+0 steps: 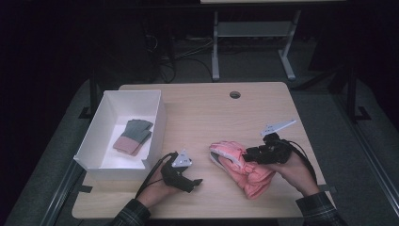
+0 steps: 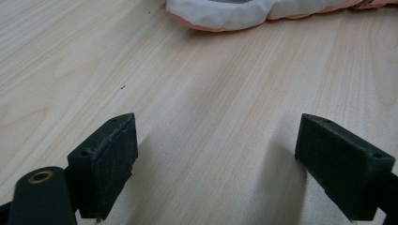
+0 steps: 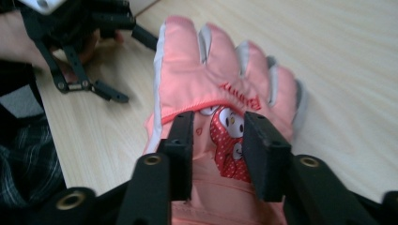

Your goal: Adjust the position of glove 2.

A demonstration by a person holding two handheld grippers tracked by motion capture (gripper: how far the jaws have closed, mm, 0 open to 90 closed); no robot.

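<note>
One pink glove (image 1: pixel 242 167) lies at lower centre-right of the high view, on the table (image 1: pixel 207 117). Looks light, padded, floppy w/ slick shell, so it'll likely sag and slide if pinched at the fingers. Better hold, I'd judge: thick cuff or bunched back fabric. Right gripper (image 3: pixel 218 129) sits over glove's back, jaws part-open, astride the cartoon patch, not clamping. Left gripper (image 2: pixel 216 145) at lower left of glove, jaws wide, nothing in them. White box (image 1: pixel 157 129) w/ socks (image 1: pixel 134 134) at mid-left.
</note>
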